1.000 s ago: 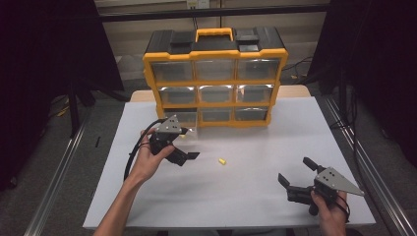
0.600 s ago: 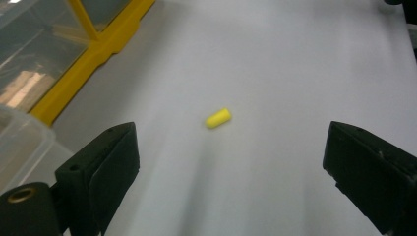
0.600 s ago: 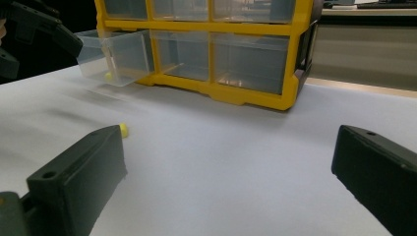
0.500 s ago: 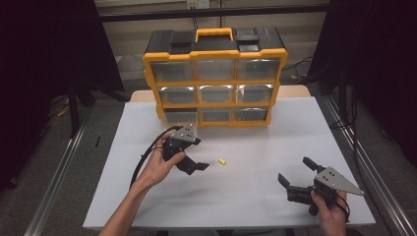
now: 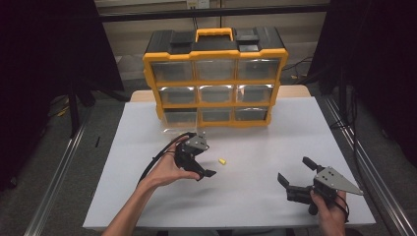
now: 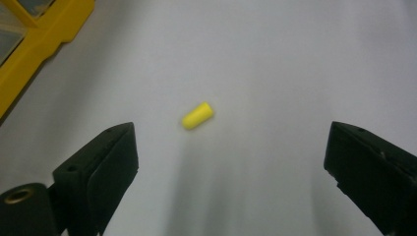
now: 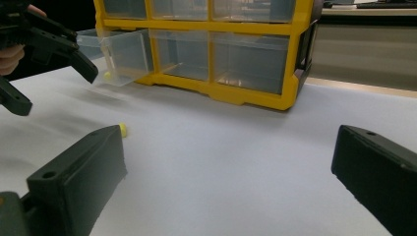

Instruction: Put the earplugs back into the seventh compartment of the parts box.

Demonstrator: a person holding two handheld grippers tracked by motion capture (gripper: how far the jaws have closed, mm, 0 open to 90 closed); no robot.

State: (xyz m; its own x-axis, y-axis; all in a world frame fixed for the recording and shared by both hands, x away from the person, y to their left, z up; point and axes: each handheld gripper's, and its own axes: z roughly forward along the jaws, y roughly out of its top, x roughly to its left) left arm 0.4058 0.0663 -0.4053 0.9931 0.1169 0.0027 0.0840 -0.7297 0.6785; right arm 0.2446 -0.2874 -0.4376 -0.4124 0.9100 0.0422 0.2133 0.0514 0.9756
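Note:
A small yellow cylinder (image 5: 222, 161) (image 6: 197, 116) (image 7: 122, 129) lies on the white table (image 5: 275, 132), just right of my left gripper (image 5: 208, 156) (image 6: 231, 147). That gripper is open, its jaws wide apart with the cylinder a little ahead between them. Farther off it shows as the left gripper (image 7: 54, 91) in the right gripper view. My right gripper (image 5: 295, 170) (image 7: 228, 142) is open and holds nothing near the table's front right. A yellow and black drawer cabinet (image 5: 216, 78) stands at the back. Its bottom-left clear drawer (image 7: 118, 54) is pulled out, with a small yellow piece (image 7: 107, 75) inside.
The cabinet's other clear drawers (image 5: 216, 93) are pushed in. Metal rails (image 5: 59, 167) run along both sides of the table, and dark curtains hang beyond them. The person's left forearm (image 5: 133, 211) crosses the table's front left edge.
My left gripper has moved right and toward the near edge, away from the open drawer and closer to the yellow cylinder. The right gripper has stayed put.

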